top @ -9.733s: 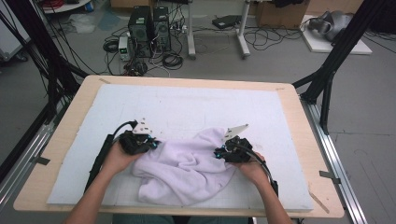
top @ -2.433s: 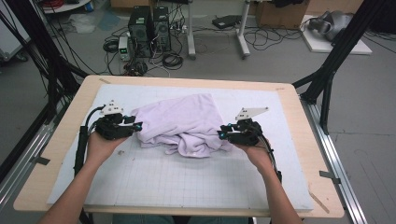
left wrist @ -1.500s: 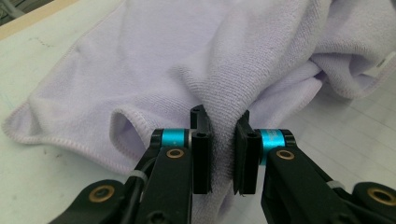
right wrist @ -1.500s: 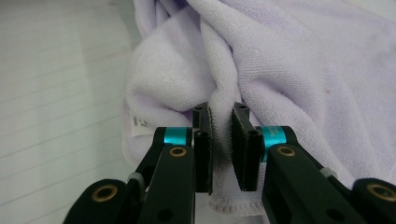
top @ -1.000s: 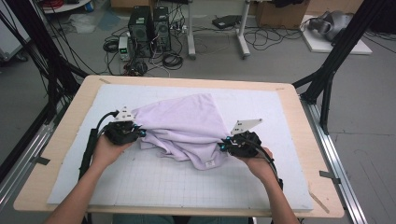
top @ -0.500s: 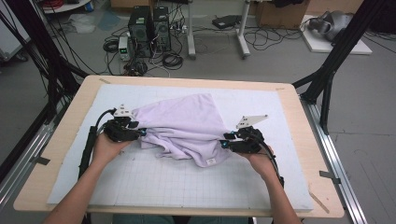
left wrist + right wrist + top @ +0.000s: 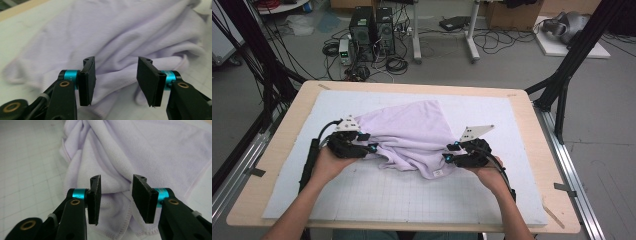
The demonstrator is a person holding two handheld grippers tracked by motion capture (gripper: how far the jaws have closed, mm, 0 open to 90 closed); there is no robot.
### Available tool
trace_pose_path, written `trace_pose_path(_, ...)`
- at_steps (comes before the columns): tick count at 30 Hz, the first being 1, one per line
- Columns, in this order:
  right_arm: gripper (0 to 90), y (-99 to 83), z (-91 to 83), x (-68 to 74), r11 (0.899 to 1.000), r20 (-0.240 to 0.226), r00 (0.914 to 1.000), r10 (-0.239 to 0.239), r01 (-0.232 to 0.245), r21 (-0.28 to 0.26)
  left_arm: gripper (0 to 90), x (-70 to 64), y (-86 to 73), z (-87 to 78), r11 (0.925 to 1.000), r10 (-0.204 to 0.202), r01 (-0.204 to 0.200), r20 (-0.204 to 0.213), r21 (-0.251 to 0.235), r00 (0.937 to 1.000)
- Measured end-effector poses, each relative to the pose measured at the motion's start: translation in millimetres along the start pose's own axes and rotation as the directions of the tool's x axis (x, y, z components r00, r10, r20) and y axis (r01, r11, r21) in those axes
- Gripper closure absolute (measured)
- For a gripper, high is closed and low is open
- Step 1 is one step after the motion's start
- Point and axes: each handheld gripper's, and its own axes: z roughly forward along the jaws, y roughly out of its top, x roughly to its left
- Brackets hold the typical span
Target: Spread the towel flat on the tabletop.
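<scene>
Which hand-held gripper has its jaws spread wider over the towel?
The left hand-held gripper: its jaws stand clearly farther apart over the lavender towel than those of the right hand-held gripper, which are open too.

My view: lilac towel [image 7: 412, 131] on white grid-lined mat [image 7: 377, 195], tan wood counter [image 7: 277, 150]; black claws w/ teal collars.

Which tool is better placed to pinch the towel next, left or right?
Right, probably. The right tool is open with a bunched fold of the lavender towel sitting between its jaws, hem just below. The left tool is open too, but over flatter cloth with less to bite.
</scene>
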Motion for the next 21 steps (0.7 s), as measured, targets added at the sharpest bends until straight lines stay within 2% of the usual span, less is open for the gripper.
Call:
trace_pose_path(2, 57.2, -0.6, 5.6, -1.3, 1.0, 0.005, 1.0, 0.005, -0.005, 0.014, 48.9, -7.3, 0.7, 10.2, 0.9998, 0.017, -0.017, 0.022, 0.009, 0.9996)
trace_pose_path(5, 57.0, -2.7, 12.2, -4.9, 1.0, 0.009, 0.9998, 0.02, -0.02, 0.023, 48.4, -14.3, 0.1, 27.4, 0.9994, 0.013, -0.015, 0.064, 0.032, 0.9979)
trace_pose_path(7, 57.1, -4.3, 16.8, -7.3, 0.999, 0.009, 0.9997, 0.025, -0.025, 0.034, 48.5, -17.6, -1.5, 38.4, 0.9978, 0.009, -0.015, 0.097, 0.064, 0.9952)
trace_pose_path(9, 57.3, -6.4, 21.8, -9.9, 0.998, 0.006, 0.999, 0.045, -0.045, 0.044, 49.9, -20.6, -3.5, 48.4, 0.9941, 0.022, -0.033, 0.108, 0.104, 0.9939)
trace_pose_path(12, 60.8, -9.2, 30.2, -11.7, 0.997, -0.002, 0.9983, 0.058, -0.058, 0.056, 59.6, -22.8, -8.2, 60.1, 0.9874, 0.043, -0.058, 0.102, 0.147, 0.9938)
trace_pose_path(17, 78.4, -9.8, 34.3, -9.9, 0.997, 0.012, 0.9993, 0.035, -0.035, 0.069, 77.2, -22.5, -9.4, 57.6, 0.9874, 0.064, -0.078, 0.104, 0.138, 0.9926)
trace_pose_path(19, 88.2, -9.7, 31.8, -9.1, 0.997, 0.007, 0.9997, 0.024, -0.025, 0.067, 79.7, -23.8, -8.8, 52.5, 0.9876, 0.076, -0.089, 0.098, 0.13, 0.9922)
trace_pose_path(21, 89.2, -8.9, 28.9, -6.2, 0.997, -0.006, 0.9999, 0.012, -0.012, 0.071, 80.3, -25.8, -7.7, 44.0, 0.989, 0.086, -0.097, 0.095, 0.112, 0.9918)
